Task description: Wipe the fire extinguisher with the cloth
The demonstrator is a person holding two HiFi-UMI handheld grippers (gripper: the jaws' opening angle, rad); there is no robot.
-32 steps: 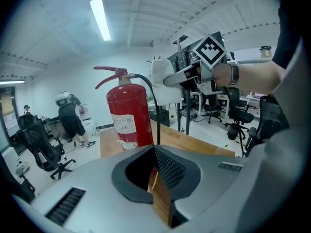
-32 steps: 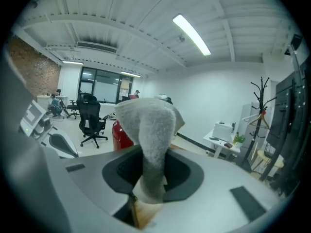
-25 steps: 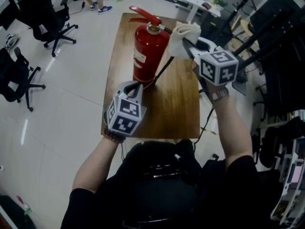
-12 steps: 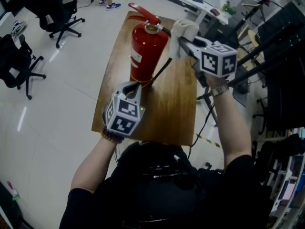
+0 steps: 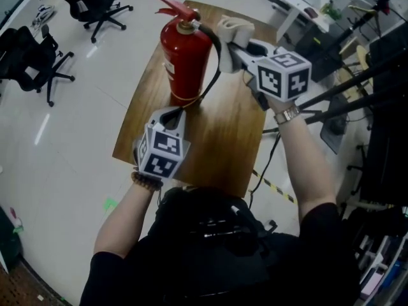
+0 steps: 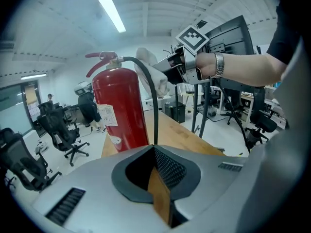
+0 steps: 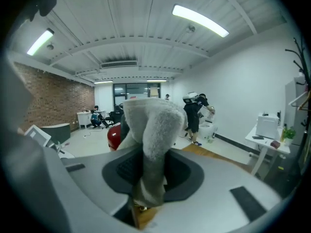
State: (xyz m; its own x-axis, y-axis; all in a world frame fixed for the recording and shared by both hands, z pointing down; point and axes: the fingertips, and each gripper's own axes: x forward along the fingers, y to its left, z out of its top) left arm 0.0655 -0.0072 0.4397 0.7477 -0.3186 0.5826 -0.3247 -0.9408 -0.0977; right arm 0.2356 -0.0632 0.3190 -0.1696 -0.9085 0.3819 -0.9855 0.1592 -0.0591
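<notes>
Approach step: right gripper [image 5: 234,44] pinches the cloth [image 5: 232,29], the fire extinguisher [image 5: 186,65] just ahead, seemingly untouched; next, press forward; left gripper [image 5: 174,115] closed, empty.

In the right gripper view, the cloth [image 7: 151,125] blocks nearly all of the fire extinguisher [image 7: 113,136]; we see only a red sliver. In the left gripper view, the hose [image 6: 154,106] drops out of sight at the left claw [image 6: 155,154], and we cannot tell whether it is pinched there. The label [image 6: 108,116] is too small to read. The same claw hides part of the surface [image 5: 223,129] in the head view.
</notes>
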